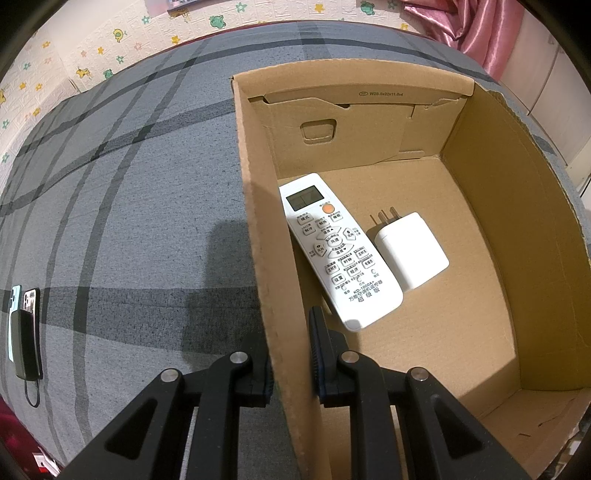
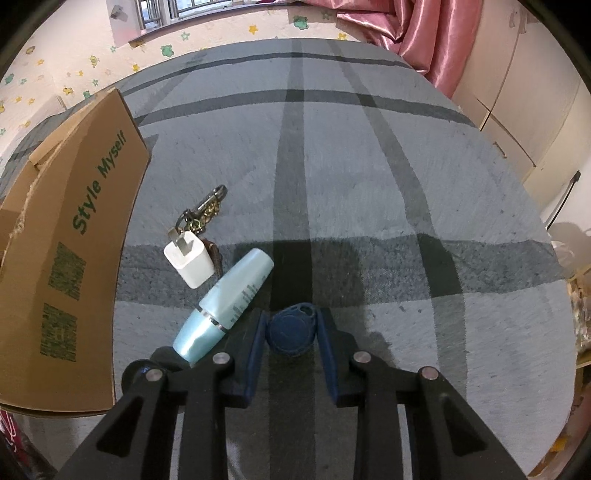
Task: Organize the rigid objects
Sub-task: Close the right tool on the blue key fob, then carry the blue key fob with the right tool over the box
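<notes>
An open cardboard box (image 1: 480,206) stands on the grey plaid bed cover. Inside it lie a white remote control (image 1: 338,251) and a large white plug adapter (image 1: 412,251). My left gripper (image 1: 291,365) is shut on the box's left wall, one finger outside and one inside. In the right wrist view my right gripper (image 2: 291,332) is shut on a small dark blue round tag (image 2: 291,332), just above the cover. To its left lie a pale teal tube (image 2: 225,306), a small white charger (image 2: 190,262) and a bunch of keys (image 2: 203,212).
The box's outer side (image 2: 70,258), printed "Style Myself", fills the left of the right wrist view. Two phones and a dark power bank (image 1: 24,332) lie at the bed cover's far left edge. A pink curtain (image 2: 413,33) hangs behind the bed.
</notes>
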Motion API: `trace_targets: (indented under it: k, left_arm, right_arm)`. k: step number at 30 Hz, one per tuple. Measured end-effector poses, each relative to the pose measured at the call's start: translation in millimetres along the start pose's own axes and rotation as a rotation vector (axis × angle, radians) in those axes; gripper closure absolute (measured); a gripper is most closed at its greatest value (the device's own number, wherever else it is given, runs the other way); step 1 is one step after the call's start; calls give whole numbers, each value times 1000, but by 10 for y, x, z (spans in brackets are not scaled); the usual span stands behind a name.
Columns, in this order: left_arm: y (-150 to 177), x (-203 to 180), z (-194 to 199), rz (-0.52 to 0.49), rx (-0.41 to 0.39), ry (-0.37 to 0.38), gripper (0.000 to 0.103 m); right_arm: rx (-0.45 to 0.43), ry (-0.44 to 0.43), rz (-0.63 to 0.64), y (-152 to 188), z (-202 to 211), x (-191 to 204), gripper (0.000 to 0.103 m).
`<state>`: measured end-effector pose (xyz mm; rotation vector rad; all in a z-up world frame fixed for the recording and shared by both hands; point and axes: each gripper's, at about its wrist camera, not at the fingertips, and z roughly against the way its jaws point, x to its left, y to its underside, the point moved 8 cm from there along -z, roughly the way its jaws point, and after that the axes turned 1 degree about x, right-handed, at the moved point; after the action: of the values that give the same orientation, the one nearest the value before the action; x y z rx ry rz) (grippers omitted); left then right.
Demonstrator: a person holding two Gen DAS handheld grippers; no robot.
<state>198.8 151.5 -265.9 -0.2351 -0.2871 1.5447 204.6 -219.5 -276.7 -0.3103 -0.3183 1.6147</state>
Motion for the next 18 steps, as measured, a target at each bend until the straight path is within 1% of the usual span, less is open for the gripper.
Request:
trace_targets:
  k: [13,18]
  left_arm:
    - [-6,0,0,0,1,1,85]
    - [-9,-4,-3,2,1,2,85]
  right_arm:
    - [-34,6,19,-187,357,113,74]
    - [-51,0,30,-318,517,184,74]
